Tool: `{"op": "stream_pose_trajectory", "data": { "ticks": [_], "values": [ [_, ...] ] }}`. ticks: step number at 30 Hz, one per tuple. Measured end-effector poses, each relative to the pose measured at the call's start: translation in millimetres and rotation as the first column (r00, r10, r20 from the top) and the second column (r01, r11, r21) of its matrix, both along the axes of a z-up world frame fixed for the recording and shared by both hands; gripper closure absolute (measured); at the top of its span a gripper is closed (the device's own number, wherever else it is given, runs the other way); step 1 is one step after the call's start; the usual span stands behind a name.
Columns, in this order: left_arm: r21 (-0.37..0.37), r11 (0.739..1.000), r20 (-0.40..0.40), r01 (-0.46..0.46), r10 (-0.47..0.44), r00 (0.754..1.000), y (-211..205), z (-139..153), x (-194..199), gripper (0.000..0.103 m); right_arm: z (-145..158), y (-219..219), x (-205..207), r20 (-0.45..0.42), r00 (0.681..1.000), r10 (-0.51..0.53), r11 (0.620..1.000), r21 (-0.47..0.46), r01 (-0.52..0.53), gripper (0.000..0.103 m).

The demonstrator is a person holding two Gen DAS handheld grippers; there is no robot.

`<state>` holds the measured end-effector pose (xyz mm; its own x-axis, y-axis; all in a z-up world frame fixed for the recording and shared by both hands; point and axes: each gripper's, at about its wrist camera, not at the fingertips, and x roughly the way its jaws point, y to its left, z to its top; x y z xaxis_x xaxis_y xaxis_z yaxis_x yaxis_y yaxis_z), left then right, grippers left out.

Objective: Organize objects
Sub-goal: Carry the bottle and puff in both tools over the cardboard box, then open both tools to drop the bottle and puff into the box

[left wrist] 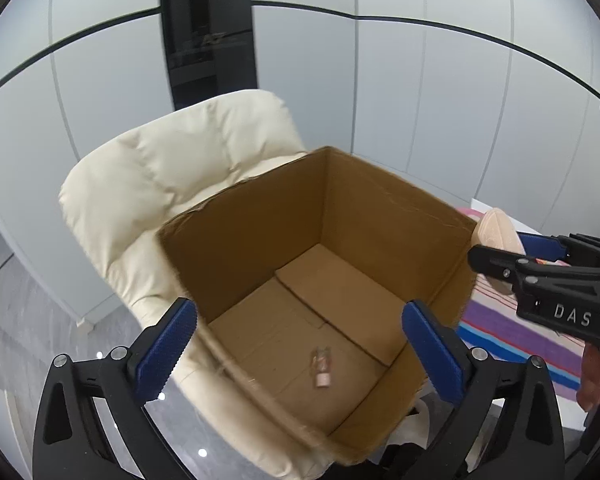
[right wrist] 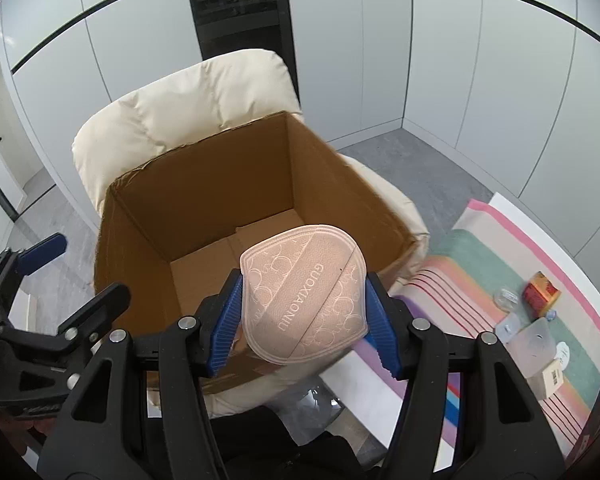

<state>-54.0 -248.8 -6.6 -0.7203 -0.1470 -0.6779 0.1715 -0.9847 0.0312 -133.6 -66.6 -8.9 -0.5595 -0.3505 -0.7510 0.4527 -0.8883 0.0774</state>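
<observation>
Brown corrugated cardboard filled the left wrist view: an open-topped cardboard box (left wrist: pixel 300 280) sat on the seat of a cream padded armchair (left wrist: pixel 172 168). The left gripper (left wrist: pixel 300 352) hung over the near rim of the box with its blue-padded jaws spread wide and nothing between them. On the box floor lay one small, pale bottle-like item (left wrist: pixel 322 366), too blurred to identify. At the right edge, the right gripper (left wrist: pixel 500 256) reached in beside the box wall, carrying a peach-pink quilted pouch (left wrist: pixel 496 232) over a striped, multicoloured cloth (left wrist: pixel 512 320).

In the right wrist view, the right gripper (right wrist: pixel 304 320) pinched the peach-pink pouch (right wrist: pixel 304 292) by its two side edges, its blue pads pressing on it. The pouch, stamped with lettering and ring patterns, hung above the near rim of the cardboard box (right wrist: pixel 204 200), partly over the opening. The empty left gripper (right wrist: pixel 68 276) showed at the left edge. To the right, on the striped cloth (right wrist: pixel 480 248), waited a small red box (right wrist: pixel 540 292), a clear plastic lid-like piece (right wrist: pixel 534 342) and a few other small things, well apart from the box.

The step in hand appeared to be placing the pouch into the box. The next move probably called for carrying it further over the opening, lowering it and opening the jaws, while the free left gripper went back for another item on the cloth.
</observation>
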Motion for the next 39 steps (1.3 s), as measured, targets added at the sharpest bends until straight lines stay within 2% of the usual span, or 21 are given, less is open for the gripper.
{"op": "stream_pose_trajectory", "data": {
  "ticks": [9, 18, 20, 23, 28, 39],
  "values": [
    [0.037, 0.995, 0.007, -0.092, 0.092, 0.996, -46, 1, 21, 0.0, -4, -40, -1, 0.007, 0.999, 0.04, 0.999, 0.006, -0.04, 0.041],
    [0.051, 0.986, 0.029, -0.158, 0.156, 0.987, -68, -1, 35, 0.0, -7, -73, 4, -0.002, 0.996, 0.091, 0.996, 0.011, -0.091, 0.039],
    [0.059, 0.985, 0.027, -0.161, 0.16, 0.987, -70, 0, 37, 0.0, -8, -77, 4, -0.011, 0.995, 0.096, 0.995, 0.012, -0.096, 0.034],
    [0.052, 0.986, 0.026, -0.161, 0.16, 0.987, -67, -1, 37, 0.0, -8, -78, 2, -0.021, 0.997, 0.079, 0.997, 0.019, -0.079, 0.018],
    [0.047, 0.988, 0.031, -0.146, 0.145, 0.989, -64, -2, 35, 0.0, -3, -70, -1, -0.044, 0.999, 0.021, 1.0, 0.01, -0.021, 0.001],
    [0.058, 0.986, 0.027, -0.154, 0.153, 0.988, -64, -1, 26, 0.0, 3, -63, -1, -0.085, 0.996, 0.023, 1.0, 0.016, -0.022, 0.0]
  ]
}}
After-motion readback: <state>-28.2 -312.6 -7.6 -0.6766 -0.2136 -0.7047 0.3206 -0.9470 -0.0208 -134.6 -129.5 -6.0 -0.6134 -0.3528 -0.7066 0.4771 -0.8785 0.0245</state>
